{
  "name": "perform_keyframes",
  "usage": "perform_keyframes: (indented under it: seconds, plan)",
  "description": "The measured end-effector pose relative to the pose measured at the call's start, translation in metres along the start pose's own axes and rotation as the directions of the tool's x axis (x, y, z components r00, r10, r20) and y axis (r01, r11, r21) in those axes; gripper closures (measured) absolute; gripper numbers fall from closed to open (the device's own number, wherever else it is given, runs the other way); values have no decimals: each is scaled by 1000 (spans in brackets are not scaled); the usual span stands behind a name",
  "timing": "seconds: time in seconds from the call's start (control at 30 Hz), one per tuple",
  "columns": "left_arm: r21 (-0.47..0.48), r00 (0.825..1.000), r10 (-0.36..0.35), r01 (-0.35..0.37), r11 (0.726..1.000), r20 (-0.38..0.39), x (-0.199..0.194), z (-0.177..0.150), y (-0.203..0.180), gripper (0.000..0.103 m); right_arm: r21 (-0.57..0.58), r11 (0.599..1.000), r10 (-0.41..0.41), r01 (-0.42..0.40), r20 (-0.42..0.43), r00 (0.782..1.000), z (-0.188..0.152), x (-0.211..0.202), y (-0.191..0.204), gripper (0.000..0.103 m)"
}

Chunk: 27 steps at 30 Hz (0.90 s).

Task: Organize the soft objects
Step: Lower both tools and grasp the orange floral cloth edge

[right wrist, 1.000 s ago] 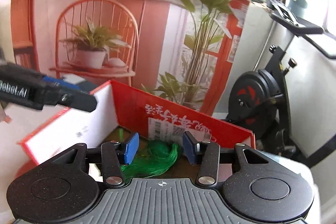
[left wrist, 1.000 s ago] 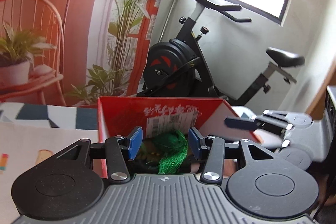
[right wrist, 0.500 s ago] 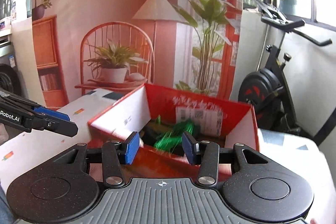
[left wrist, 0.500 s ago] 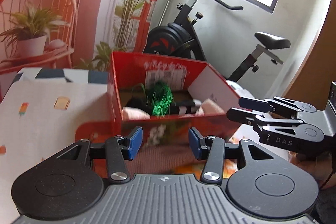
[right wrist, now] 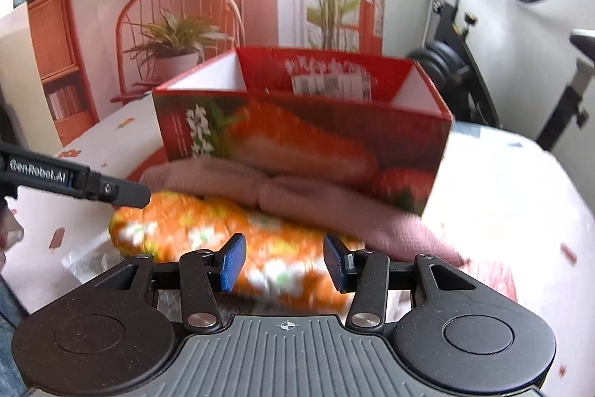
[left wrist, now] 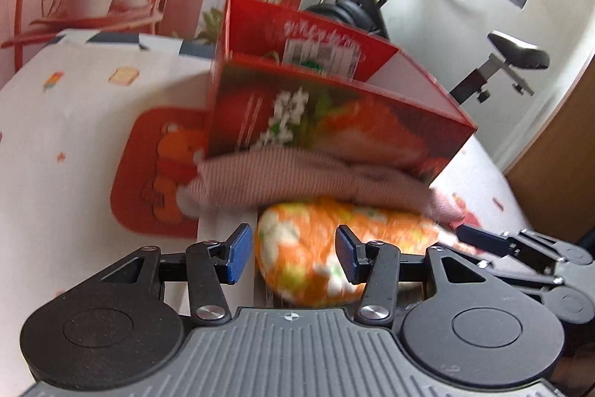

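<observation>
Orange floral cloth bundle (left wrist: 334,248) on bench (left wrist: 55,136), just before the red box (left wrist: 334,121), against pink ribbed cloth (left wrist: 297,181). Left claw (left wrist: 293,257) and right claw (right wrist: 282,263) partly open, empty, lined up, probably for a two-sided lift.

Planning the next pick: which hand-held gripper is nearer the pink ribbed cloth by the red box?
Hard to separate. The left hand-held gripper and the right hand-held gripper both hang open over the orange floral bundle, just short of the pink ribbed cloth.
</observation>
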<state>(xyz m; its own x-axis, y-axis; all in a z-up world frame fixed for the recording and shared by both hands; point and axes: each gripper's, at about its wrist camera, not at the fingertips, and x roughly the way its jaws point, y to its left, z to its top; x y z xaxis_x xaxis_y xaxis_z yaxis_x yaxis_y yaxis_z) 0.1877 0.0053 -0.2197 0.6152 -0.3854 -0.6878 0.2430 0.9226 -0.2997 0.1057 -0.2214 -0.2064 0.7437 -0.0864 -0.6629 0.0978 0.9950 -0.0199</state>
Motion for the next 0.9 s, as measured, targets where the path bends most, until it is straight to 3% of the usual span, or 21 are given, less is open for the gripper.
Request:
perform_keyframes:
  seconds: [0.17,0.4,0.67,0.8,0.9]
  plan:
    - [-18,999,-12,11,1000,-31,6,-11,1,51,65,998,-21,22,-7,1000,-5,4,-14,57]
    - [-75,998,-61,61,995,-5,6,-18,6,51,66,998,-5,8,-38,999,-13,15,-16,55]
    - [-34,999,-36,36,999,-9,10,-21,1,52,64,998,6,-3,-41,999,-15,19,-17,55]
    - [16,1000,-20,20,1000,10,7,-22,-4,72,71,997,9,-6,-41,999,-15,19,-17,54]
    - [7,1000,-17,17,1000,27,4,-22,-1,81,76,997,8,-5,-40,999,-14,19,-17,55]
